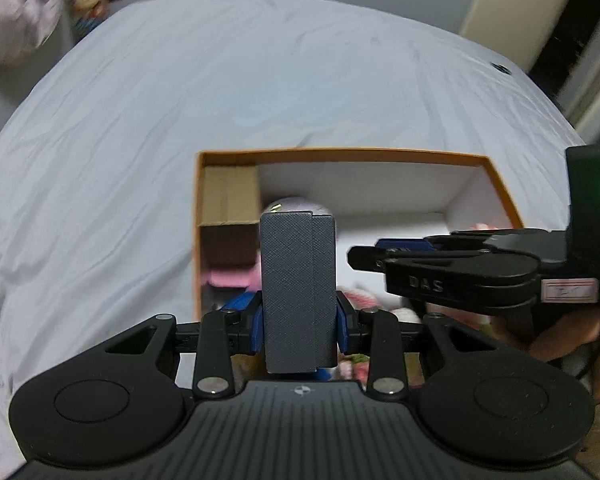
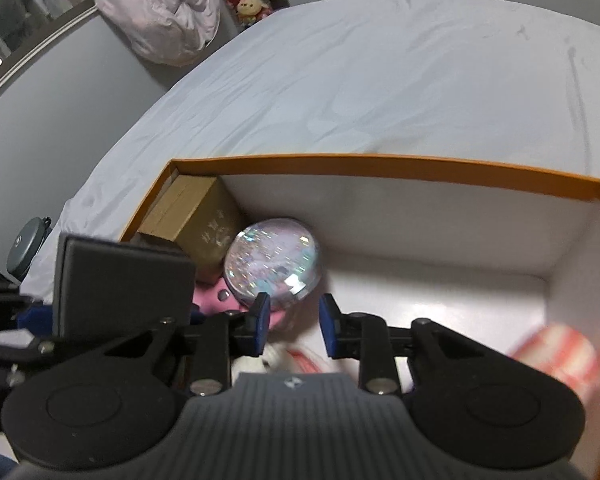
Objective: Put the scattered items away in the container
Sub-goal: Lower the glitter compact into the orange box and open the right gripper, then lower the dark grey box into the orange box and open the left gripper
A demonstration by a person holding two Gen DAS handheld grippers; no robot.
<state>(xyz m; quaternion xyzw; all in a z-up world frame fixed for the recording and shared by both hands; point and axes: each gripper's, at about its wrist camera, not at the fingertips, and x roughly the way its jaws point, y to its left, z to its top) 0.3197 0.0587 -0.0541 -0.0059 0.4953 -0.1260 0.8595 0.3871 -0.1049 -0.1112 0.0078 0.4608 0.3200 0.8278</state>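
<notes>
The left gripper (image 1: 299,320) has its fingers clamped on the flat sides of a grey case (image 1: 298,288), held upright over the near-left part of the orange box (image 1: 340,155) that sits on the bed (image 1: 180,100). The case looks stiff, textured and light — a firm thing that should take a grip across its narrow width without slipping. The right gripper (image 2: 294,326) hovers over the box with its fingers apart and nothing between them. Already inside are a brown carton (image 2: 198,216) in the far-left corner, a glittery glass ball (image 2: 274,266) beside it — heavy and fragile, by the look — something pink (image 2: 210,300) and a red-and-white item (image 2: 560,356), blurred.
</notes>
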